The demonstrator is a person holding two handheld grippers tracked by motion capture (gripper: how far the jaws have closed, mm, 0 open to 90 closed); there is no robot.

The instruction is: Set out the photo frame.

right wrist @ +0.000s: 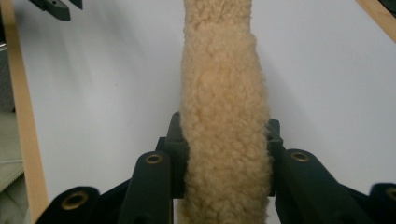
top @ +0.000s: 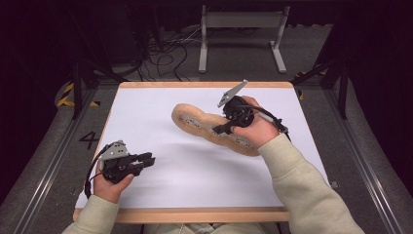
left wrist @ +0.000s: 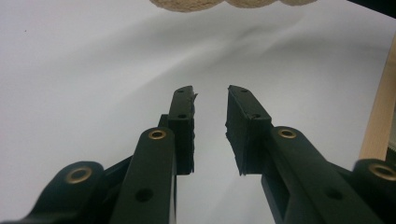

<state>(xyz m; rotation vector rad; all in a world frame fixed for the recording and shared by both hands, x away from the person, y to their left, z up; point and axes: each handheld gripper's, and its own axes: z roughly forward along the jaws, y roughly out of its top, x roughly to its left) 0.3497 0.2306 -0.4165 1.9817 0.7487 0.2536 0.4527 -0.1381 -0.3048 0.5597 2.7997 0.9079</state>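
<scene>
The right gripper has its jaws pressed on both flanks of the fleece pad, squeezing the pile at mid-length; the pad lies at about 2 o'clock on the white table, running from 11 toward 4. To lift it well, I judge the pinch should stay centred so neither end droops. The left gripper, at 8 o'clock, rests spread and empty, well apart from the pad.
</scene>
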